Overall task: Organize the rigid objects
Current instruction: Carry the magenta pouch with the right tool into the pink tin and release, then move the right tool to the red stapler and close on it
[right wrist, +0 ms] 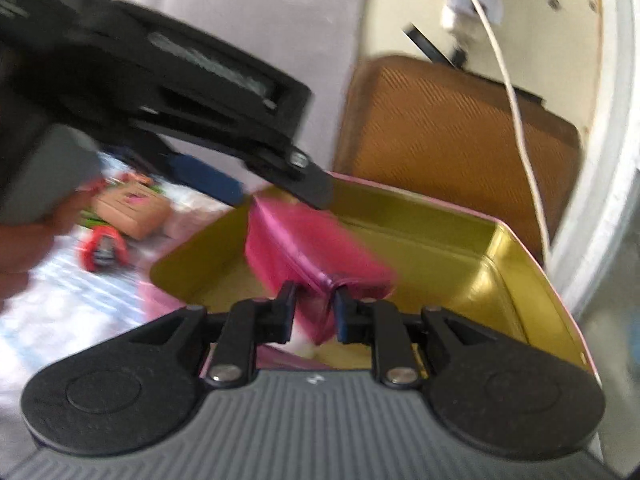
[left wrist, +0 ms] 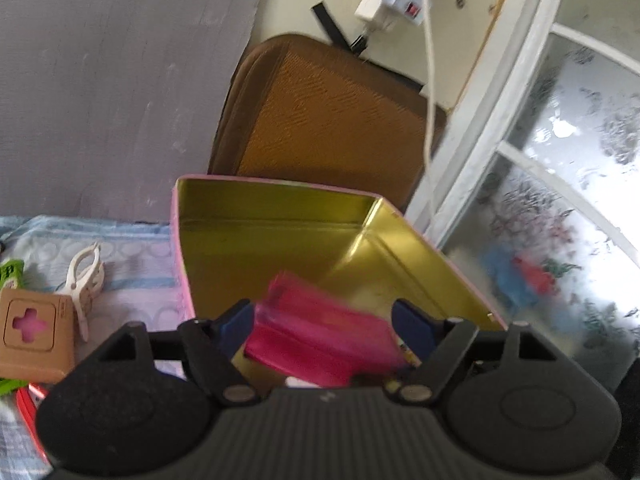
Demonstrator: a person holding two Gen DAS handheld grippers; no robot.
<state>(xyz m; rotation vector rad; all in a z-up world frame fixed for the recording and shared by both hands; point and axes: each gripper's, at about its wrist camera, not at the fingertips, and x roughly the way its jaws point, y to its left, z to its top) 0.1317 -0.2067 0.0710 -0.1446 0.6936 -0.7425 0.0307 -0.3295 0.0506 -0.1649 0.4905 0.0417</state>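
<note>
Rt gripper point(right wrist: 314, 312) clamped on near end of pink box point(right wrist: 316, 252), held over open tin point(right wrist: 500, 264), long axis running away from claw. Lt gripper point(left wrist: 322, 320) spread, pads clear of box. Rt hand nearer for lowering in.

Left gripper point(left wrist: 323, 322), jaws apart, flanking a blurred pink box point(left wrist: 320, 336) over the gold-lined tin point(left wrist: 280, 208); white clip point(left wrist: 82, 280) lies left.
</note>
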